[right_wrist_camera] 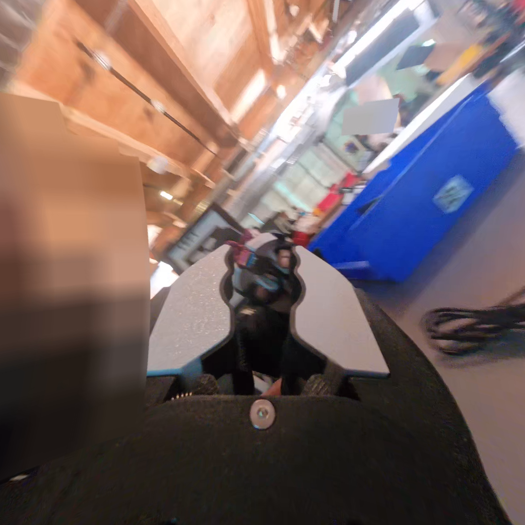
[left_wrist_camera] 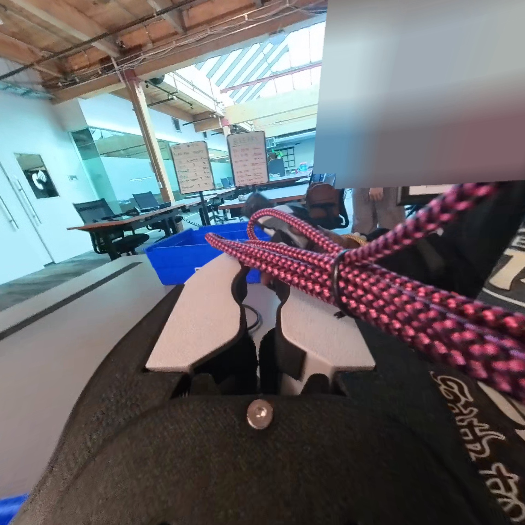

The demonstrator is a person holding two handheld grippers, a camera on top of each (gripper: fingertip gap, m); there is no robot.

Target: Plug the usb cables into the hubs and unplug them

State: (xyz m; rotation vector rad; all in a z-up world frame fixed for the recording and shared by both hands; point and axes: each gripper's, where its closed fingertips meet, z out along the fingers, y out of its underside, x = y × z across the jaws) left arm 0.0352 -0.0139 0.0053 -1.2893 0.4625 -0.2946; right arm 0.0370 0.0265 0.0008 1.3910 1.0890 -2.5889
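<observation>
My left gripper is nearly shut, with a small pinkish piece between its tips that looks like the plug of the pink-and-black braided USB cable. The cable is bundled with a black tie and lies across the right finger. The right wrist view is blurred. My right gripper is shut on a dark object with blue parts, seemingly a black hub. Just beyond its tips are a pink plug with a blue insert and the rounded body of the left gripper. Both grippers are held above the table, facing each other.
A blue plastic bin stands on the grey table behind the grippers and also shows in the right wrist view. A coiled black cable lies on the table at right. A person in a dark shirt is close by.
</observation>
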